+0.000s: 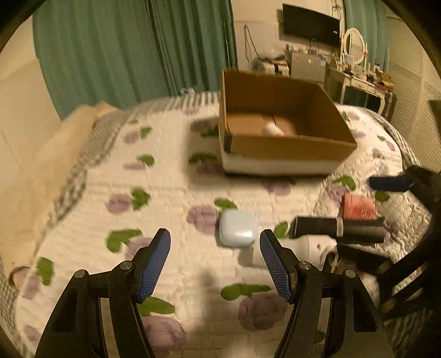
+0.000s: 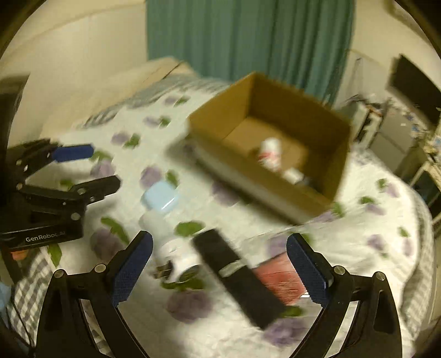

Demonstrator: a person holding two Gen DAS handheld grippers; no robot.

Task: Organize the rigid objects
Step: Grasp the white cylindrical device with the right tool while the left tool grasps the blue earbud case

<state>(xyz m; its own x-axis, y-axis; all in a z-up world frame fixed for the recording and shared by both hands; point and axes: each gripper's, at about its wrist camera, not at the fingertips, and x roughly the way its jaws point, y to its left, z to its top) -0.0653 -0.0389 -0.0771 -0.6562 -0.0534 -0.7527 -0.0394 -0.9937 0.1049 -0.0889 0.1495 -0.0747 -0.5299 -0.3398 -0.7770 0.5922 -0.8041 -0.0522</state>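
A light blue case [image 1: 237, 228] lies on the floral quilt [image 1: 171, 192], just ahead of my open, empty left gripper [image 1: 215, 245]. Right of it lie a white bottle [image 1: 308, 247], a black oblong device [image 1: 336, 228] and a red box [image 1: 358, 208]. An open cardboard box [image 1: 289, 146] stands farther back with a white bottle inside [image 1: 271, 129]. In the right wrist view my right gripper [image 2: 219, 257] is open and empty above the black device [image 2: 237, 275], with the white bottle [image 2: 171, 242], red box [image 2: 278, 275], blue case [image 2: 161, 199] and cardboard box [image 2: 234, 110] around it.
The left gripper shows at the left of the right wrist view [image 2: 74, 170]. Green curtains [image 1: 132, 49] hang behind the bed. A desk with a mirror and a monitor [image 1: 311, 24] stands at the far right. The quilt drops off at the bed's edges.
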